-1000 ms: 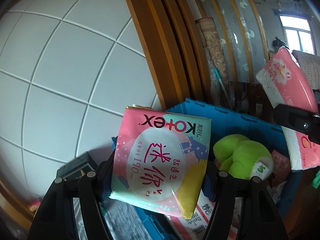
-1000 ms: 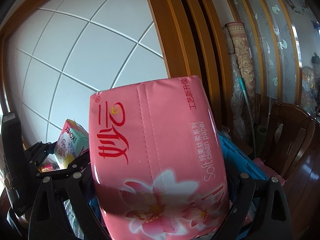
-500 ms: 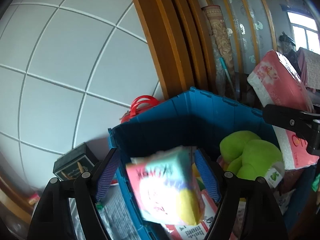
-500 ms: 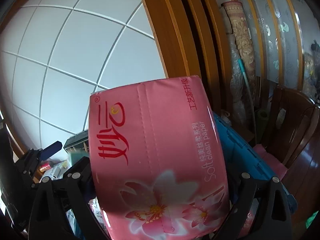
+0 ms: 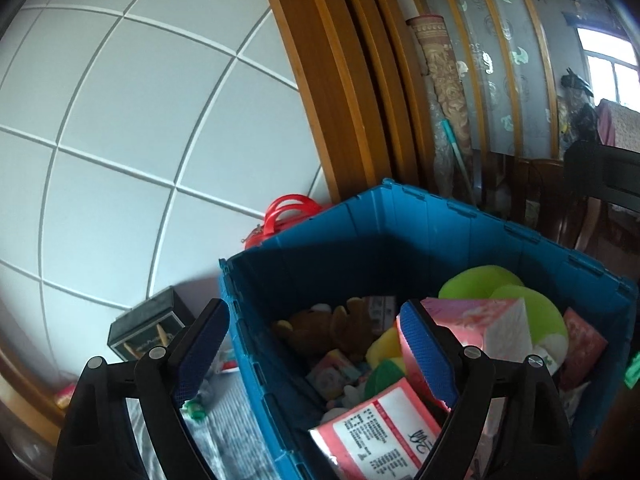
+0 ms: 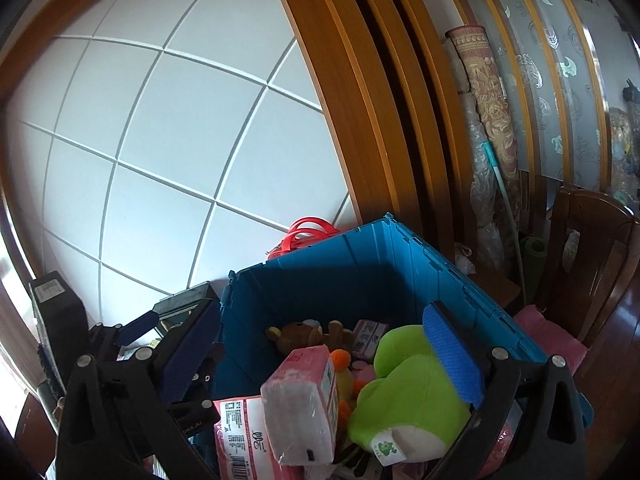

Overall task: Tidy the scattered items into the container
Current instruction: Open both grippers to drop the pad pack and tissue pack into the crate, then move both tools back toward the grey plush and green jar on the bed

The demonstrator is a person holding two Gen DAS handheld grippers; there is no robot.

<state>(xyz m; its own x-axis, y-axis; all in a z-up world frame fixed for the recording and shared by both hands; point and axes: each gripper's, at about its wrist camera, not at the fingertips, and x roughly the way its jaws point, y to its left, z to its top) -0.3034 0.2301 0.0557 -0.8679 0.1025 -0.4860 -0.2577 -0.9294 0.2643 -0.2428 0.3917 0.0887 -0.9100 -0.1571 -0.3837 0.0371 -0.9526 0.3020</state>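
Observation:
The blue bin (image 5: 440,216) (image 6: 360,268) stands below both grippers, holding a green plush (image 5: 516,300) (image 6: 408,396), a brown bear (image 5: 320,328) (image 6: 300,334) and several packs. The pink tissue pack (image 6: 300,400) (image 5: 480,328) lies tilted inside, free of any pad. A labelled pink pack (image 5: 380,428) (image 6: 244,436) lies at the near side. My left gripper (image 5: 316,346) hangs over the bin's left wall, jaws opening, nothing gripped. My right gripper (image 6: 320,354) is over the bin, jaws opening and empty. I cannot pick out the Kotex pack.
A black box (image 5: 148,328) sits left of the bin by the white tiled wall. Red handles (image 5: 288,212) show behind the bin. A rolled carpet (image 5: 444,92) leans on the wooden door frame. A wooden chair (image 6: 588,264) with a pink cushion (image 6: 552,336) stands at right.
The left gripper let go of the Kotex pack, which fell into the bin. The right gripper let go of the pink tissue pack, which now lies in the bin. Both jaws widened.

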